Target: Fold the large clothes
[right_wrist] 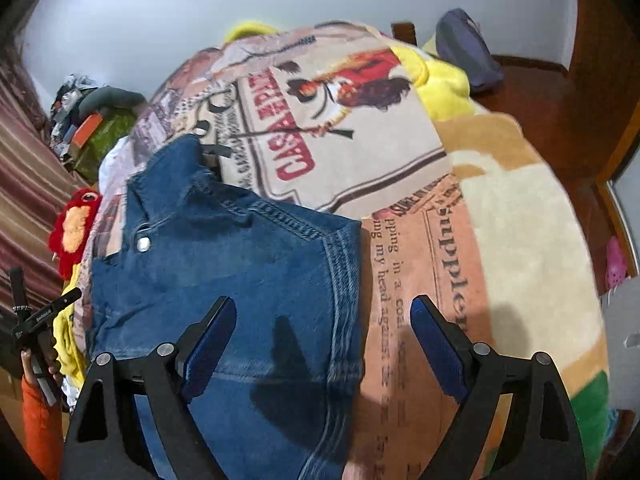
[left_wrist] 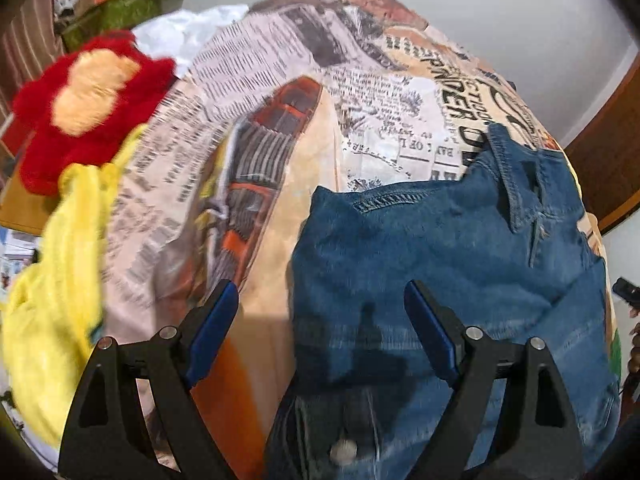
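One pair of folded blue denim jeans (left_wrist: 440, 264) lies on a bed's newspaper-print blanket (left_wrist: 248, 168) beneath two downward-tilted black grippers, left (left_wrist: 320, 320) and right (right_wrist: 324, 336), each spread wide and empty, with one red plush toy (left_wrist: 76, 108) alongside.

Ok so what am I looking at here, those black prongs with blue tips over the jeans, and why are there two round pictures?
Each picture comes from a wide-angle camera mounted on a hand-held gripper, looking along its two fingers. A person carries one in each hand; no robot arm. The left gripper and right gripper both stand open, holding nothing. Below them lie blue jeans, already partly folded, on a newspaper-print blanket over a bed. A red plush toy and yellow cloth sit at the side.
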